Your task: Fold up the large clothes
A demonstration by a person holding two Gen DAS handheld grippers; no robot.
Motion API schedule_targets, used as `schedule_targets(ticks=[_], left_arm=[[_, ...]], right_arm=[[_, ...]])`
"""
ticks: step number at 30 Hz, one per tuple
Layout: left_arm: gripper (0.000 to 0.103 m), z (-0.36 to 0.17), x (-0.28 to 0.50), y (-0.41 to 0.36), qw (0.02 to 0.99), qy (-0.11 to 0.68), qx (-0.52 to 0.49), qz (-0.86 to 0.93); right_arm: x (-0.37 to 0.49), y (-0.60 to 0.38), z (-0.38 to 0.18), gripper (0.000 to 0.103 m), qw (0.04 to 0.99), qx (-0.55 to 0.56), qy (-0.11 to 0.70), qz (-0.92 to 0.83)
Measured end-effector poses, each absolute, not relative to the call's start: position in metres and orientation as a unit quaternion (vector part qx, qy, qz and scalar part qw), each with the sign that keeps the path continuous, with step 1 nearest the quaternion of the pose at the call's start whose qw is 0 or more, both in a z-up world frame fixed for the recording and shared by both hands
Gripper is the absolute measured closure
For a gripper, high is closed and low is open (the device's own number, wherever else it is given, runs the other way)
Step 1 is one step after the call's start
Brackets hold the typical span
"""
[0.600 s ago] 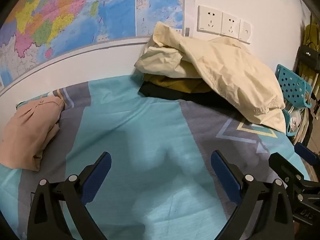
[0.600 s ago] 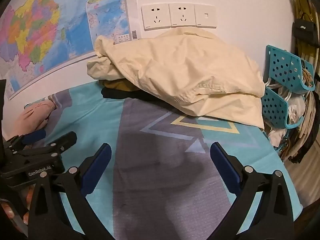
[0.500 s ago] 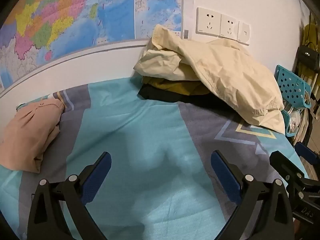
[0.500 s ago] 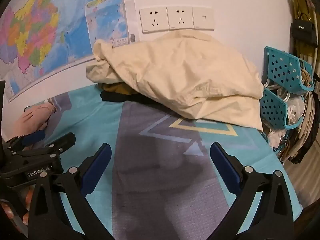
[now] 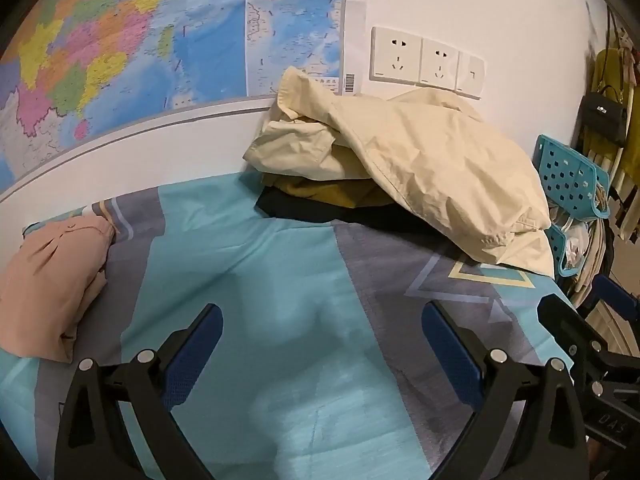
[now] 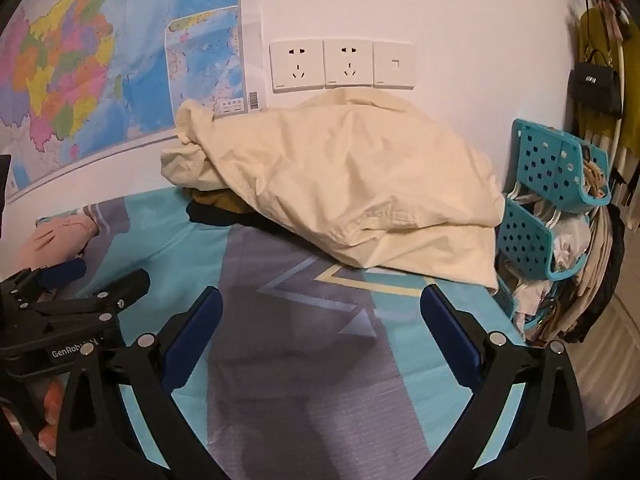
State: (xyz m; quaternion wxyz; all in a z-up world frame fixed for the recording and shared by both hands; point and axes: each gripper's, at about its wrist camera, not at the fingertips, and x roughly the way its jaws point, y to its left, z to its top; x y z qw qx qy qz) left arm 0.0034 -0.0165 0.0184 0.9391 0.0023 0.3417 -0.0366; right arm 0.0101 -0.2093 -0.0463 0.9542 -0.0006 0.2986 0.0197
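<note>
My left gripper is spread fully wide at the lower centre of its frame, empty, above the teal-and-grey bed sheet. My right gripper is equally wide and also empty. A folded pink garment lies at the left edge. The crumpled cream garment occupies the upper centre against the wall, over mustard and black clothes. A teal basket stands at the right.

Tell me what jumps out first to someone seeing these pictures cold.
A crumpled cream garment dominates, heaped over darker clothes against the wall under the sockets. A colourful wall map fills the upper left, and a folded pink garment lies at the left of the teal-and-grey bedsheet.
</note>
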Motion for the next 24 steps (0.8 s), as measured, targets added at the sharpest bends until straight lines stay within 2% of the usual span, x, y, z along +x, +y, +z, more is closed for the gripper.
schedule_targets(ticks=[24], left_arm=[[0.007,0.0221,0.0108,-0.0197,0.94,0.338,0.004,-0.039]], right_arm=[[0.0141,-0.213,-0.0448,0.005,0.956,0.004,0.292,0.009]])
